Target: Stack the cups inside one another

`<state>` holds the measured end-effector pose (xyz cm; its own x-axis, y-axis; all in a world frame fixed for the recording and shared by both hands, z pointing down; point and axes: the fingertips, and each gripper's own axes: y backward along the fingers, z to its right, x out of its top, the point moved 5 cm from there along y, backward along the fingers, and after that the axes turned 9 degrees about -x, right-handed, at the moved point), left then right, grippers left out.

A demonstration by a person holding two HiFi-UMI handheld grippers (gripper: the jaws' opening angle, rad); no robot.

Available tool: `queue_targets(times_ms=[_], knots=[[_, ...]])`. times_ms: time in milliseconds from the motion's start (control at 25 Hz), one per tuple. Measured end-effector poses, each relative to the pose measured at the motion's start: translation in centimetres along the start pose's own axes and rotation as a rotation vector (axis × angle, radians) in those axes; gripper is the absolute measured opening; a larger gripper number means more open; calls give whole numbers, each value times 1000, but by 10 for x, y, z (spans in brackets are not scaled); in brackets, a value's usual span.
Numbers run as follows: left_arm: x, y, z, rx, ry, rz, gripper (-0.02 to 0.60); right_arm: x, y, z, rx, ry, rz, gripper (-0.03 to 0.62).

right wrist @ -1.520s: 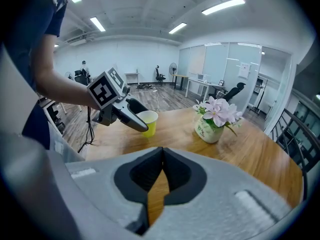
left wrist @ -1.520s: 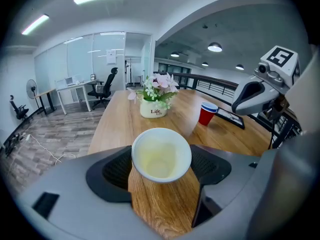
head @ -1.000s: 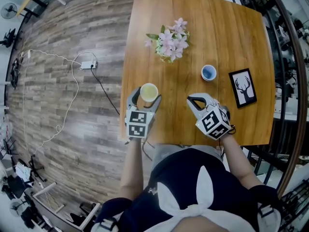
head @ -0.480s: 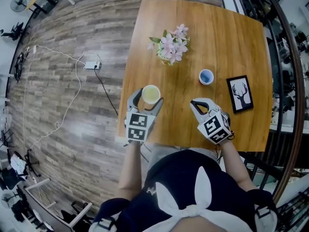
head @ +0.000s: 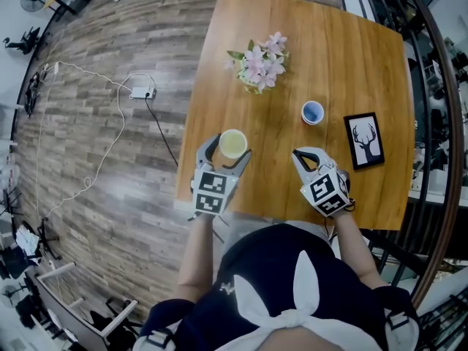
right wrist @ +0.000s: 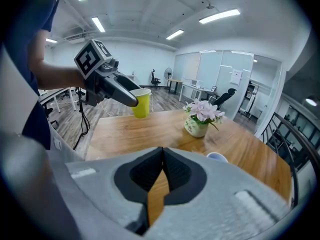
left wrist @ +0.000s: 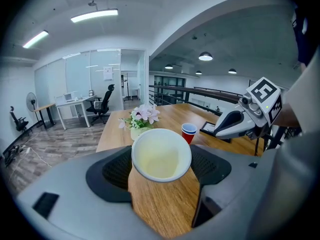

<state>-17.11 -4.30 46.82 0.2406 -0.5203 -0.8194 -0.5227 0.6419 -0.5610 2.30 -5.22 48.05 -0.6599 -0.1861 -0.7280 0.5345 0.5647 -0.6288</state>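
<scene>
A yellow cup (head: 232, 143) (left wrist: 161, 154) sits between the jaws of my left gripper (head: 227, 151) (left wrist: 161, 164), which is shut on it, lifted a little off the wooden table (head: 344, 64). From the right gripper view the same yellow cup (right wrist: 141, 103) shows at the far left. A red cup with a blue inside (head: 313, 112) (left wrist: 189, 132) stands upright on the table, right of centre; only its rim (right wrist: 217, 157) peeks over the right gripper's body. My right gripper (head: 300, 156) (right wrist: 162, 170) is shut and empty, near the table's front edge, short of the red cup.
A pot of pink flowers (head: 257, 63) (right wrist: 202, 118) stands at mid table. A framed deer picture (head: 363, 140) lies near the right edge. A cable and power strip (head: 139, 91) lie on the wood floor to the left. A railing (head: 439, 123) runs along the right.
My left gripper has carried the yellow cup slightly up and toward the table's middle. My right gripper has drifted a little to the right, still shut.
</scene>
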Motion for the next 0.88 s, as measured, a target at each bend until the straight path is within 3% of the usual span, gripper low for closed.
queue_targets(times_ms=[880], knots=[[72, -80, 74, -260, -183, 15, 377, -49, 53, 46, -184, -133, -45, -2]])
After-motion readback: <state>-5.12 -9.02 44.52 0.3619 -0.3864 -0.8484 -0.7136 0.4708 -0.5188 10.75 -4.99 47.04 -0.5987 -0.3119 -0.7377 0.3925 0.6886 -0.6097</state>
